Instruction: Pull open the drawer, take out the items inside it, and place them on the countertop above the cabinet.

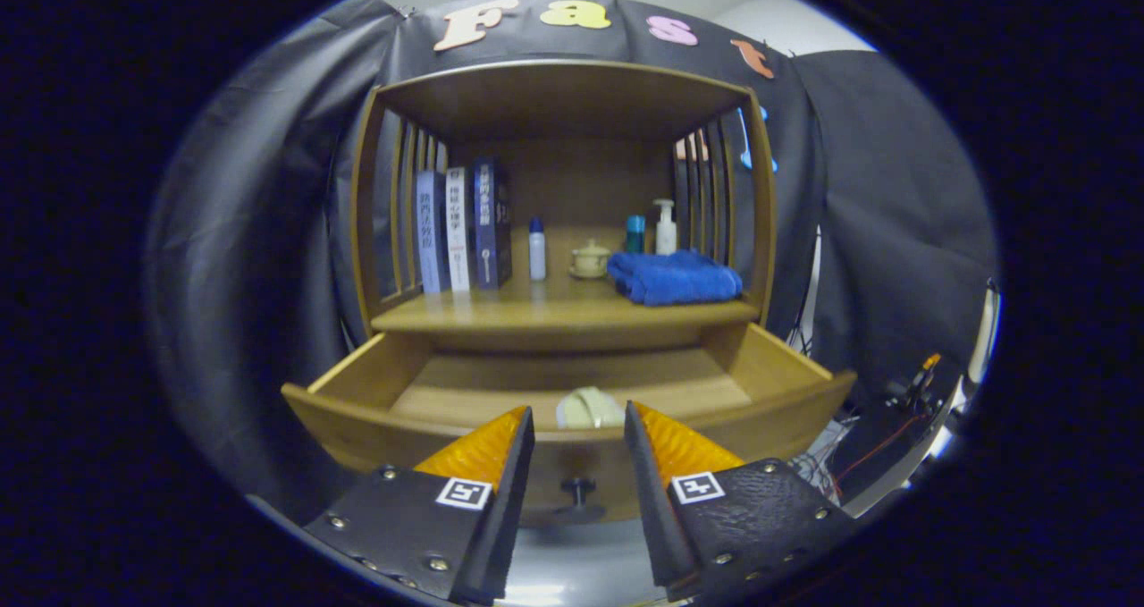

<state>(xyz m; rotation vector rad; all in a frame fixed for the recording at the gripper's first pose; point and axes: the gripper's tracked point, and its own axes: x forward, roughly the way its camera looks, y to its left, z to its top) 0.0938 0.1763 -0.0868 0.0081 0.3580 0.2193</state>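
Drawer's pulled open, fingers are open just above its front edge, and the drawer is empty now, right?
Not quite. The gripper view shows the drawer pulled open and the gripper with its fingers apart above the front edge, holding nothing, but the drawer is not empty: a pale rounded item lies inside it, just beyond the fingers. What it is, I cannot tell.

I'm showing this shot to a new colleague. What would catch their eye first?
Probably the open drawer, pulled out toward the camera, with a pale folded cloth lying near its front, just beyond the open claw. Next, the blue towel on the countertop above it, with three books standing at the other end.
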